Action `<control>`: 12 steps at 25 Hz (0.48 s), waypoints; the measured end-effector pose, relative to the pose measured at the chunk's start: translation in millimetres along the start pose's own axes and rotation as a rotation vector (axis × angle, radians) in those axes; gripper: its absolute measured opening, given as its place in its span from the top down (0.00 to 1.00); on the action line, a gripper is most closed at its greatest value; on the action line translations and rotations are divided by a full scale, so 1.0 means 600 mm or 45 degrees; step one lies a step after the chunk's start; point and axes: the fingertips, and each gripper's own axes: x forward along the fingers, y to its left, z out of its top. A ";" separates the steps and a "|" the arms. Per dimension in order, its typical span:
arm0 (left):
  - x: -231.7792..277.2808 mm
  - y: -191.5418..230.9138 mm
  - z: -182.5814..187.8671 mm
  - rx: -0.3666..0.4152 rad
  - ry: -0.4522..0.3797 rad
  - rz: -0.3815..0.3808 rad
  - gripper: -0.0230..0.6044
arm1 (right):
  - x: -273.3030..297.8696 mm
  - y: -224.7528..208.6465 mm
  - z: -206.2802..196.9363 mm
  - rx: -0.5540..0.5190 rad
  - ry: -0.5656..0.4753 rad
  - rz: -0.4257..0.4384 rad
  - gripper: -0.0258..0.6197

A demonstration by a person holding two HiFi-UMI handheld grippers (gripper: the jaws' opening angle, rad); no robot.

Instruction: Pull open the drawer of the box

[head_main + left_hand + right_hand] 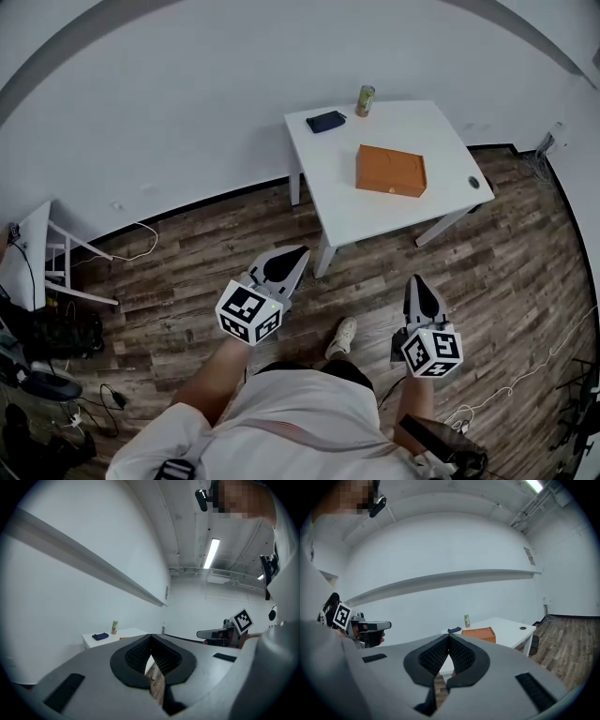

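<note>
I'm seeing the white table at 1 o'clock holding the orange box, well apart from left gripper and right gripper, both sitting closed on nothing, so I'm judging this the approach step, next needing a reach toward the drawer.
</note>
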 end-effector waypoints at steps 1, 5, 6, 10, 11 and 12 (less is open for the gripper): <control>0.024 0.004 0.005 -0.001 -0.002 0.011 0.95 | 0.017 -0.018 0.007 0.000 0.002 0.010 0.97; 0.128 0.012 0.024 -0.007 -0.012 0.051 0.95 | 0.083 -0.101 0.031 -0.009 0.025 0.053 0.97; 0.154 0.012 0.027 -0.007 -0.012 0.062 0.95 | 0.100 -0.123 0.036 -0.009 0.033 0.064 0.97; 0.252 0.011 0.032 -0.006 -0.007 0.097 0.95 | 0.162 -0.193 0.048 -0.024 0.061 0.121 0.97; 0.273 0.010 0.032 -0.006 -0.004 0.103 0.95 | 0.175 -0.208 0.050 -0.026 0.066 0.136 0.97; 0.290 0.009 0.032 -0.007 0.001 0.109 0.95 | 0.187 -0.222 0.050 -0.026 0.071 0.147 0.97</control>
